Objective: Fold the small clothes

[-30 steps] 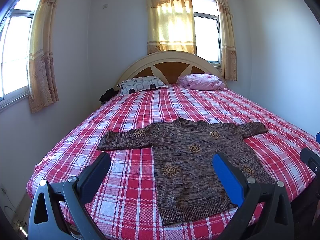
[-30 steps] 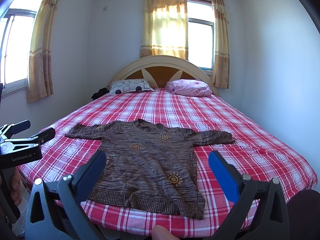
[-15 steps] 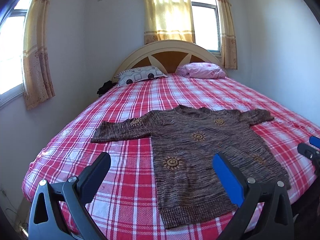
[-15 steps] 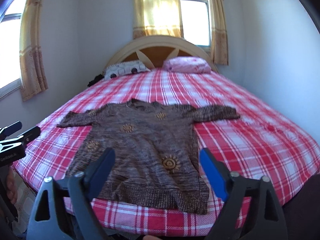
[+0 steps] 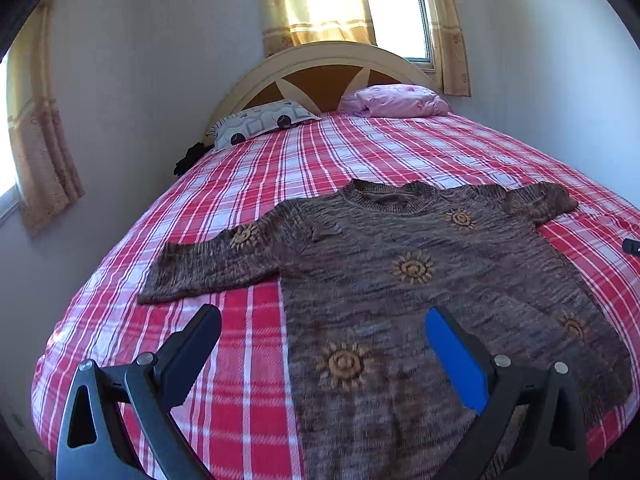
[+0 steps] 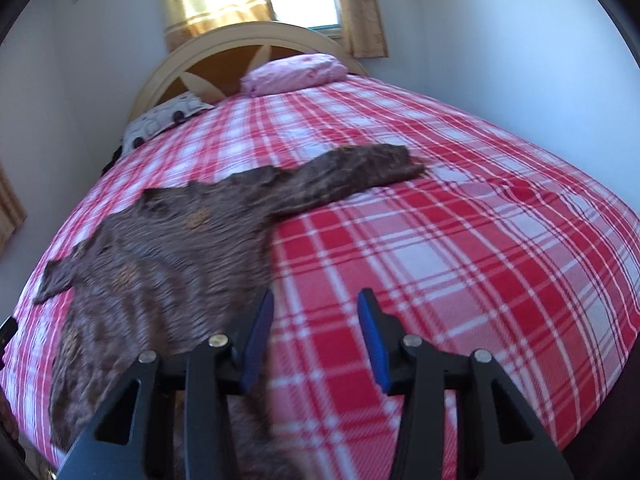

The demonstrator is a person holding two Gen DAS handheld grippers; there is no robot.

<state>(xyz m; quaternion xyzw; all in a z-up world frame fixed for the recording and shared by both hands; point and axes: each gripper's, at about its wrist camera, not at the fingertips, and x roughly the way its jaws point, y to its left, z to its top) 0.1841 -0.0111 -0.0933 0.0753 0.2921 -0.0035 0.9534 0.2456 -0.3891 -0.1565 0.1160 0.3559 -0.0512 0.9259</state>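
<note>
A brown knit sweater (image 5: pixel 420 276) with orange sun motifs lies flat, front up, on the red plaid bed (image 5: pixel 304 160), sleeves spread to both sides. My left gripper (image 5: pixel 320 320) is wide open and empty, low over the sweater's lower left part and the bedspread beside it. In the right wrist view the sweater (image 6: pixel 168 248) lies to the left. My right gripper (image 6: pixel 316 308) is open, jaws narrower, empty, low over the sweater's right side edge near the hem, with the right sleeve (image 6: pixel 360 176) ahead.
A patterned pillow (image 5: pixel 260 122) and a pink pillow (image 5: pixel 396 100) lie at the headboard (image 5: pixel 320 68). Walls, curtains and windows surround the bed. A dark item (image 5: pixel 188 158) sits beside the bed at the left. The other gripper's tip (image 5: pixel 632 246) shows at the right edge.
Both grippers have moved forward and down toward the bed. The right gripper has swung to the sweater's right side and its jaws have narrowed. The sweater has not moved.
</note>
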